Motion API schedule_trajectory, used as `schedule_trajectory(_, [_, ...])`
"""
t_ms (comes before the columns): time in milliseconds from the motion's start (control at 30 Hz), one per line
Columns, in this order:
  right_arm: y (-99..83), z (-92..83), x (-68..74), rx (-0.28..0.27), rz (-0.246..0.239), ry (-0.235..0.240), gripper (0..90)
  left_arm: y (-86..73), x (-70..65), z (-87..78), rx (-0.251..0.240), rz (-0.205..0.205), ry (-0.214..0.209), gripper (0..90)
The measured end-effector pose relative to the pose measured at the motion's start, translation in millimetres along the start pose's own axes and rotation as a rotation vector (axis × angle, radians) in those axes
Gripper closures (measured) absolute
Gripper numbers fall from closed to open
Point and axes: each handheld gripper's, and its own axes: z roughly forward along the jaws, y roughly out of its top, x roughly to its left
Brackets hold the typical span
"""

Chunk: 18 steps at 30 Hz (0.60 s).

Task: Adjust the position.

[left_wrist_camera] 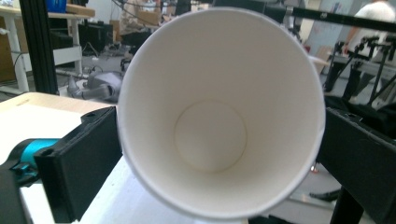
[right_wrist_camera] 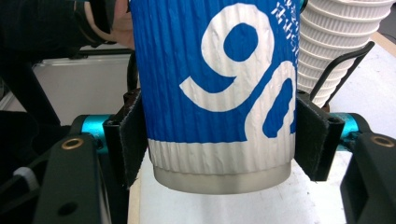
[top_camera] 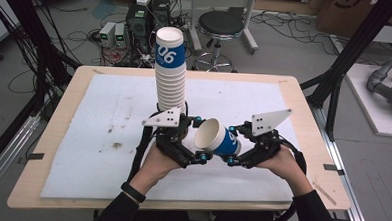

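High view: a person holds two grippers over the white mat point(top_camera: 107, 151) on the wooden table point(top_camera: 58, 114). The right gripper point(top_camera: 231, 148) is clamped on a blue-and-white paper cup point(top_camera: 218, 138), which lies on its side in the air between the two hands, its open mouth turned toward the left gripper point(top_camera: 195, 140). In the right gripper view both black pads press the ribbed wall of the cup point(right_wrist_camera: 219, 88) near its base, one on each side, with the white numeral facing the camera. The left gripper's jaws stand spread wide; in the left gripper view they sit on either side of the rim of the cup point(left_wrist_camera: 219, 112), the left pad very close to it, and I cannot tell whether they touch. Just behind the left gripper a tall stack of cups point(top_camera: 170, 74) stands upright on the mat
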Motion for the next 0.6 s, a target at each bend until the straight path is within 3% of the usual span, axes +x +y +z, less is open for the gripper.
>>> schedule_trajectory(67, [0.0, 1.9, 1.0, 0.002, -0.004, 0.000, 29.6, -0.5, 0.8, 1.5, 0.000, -0.011, 0.005, 4.0])
schedule_trajectory(167, [-0.2, 2.9, 1.2, 0.001, -0.002, -0.003, 29.7, -0.4, 2.2, -0.1, -0.014, -0.005, -0.024, 16.6])
schedule_trajectory(333, [-0.8, 2.9, 1.1, -0.005, -0.006, -0.002, 29.6, 0.5, 2.4, -0.9, -0.003, 0.002, -0.028, 19.1])
schedule_trajectory(467, [-0.7, 2.6, 2.8, 0.004, -0.008, -0.020, 28.0, 4.3, 1.2, -1.3, 0.044, 0.017, -0.020, 19.9])
schedule_trajectory(600, [0.9, -0.2, 2.7, 0.035, -0.002, -0.039, 21.4, 13.3, -3.2, -3.1, 0.140, 0.081, 0.030, 20.0])
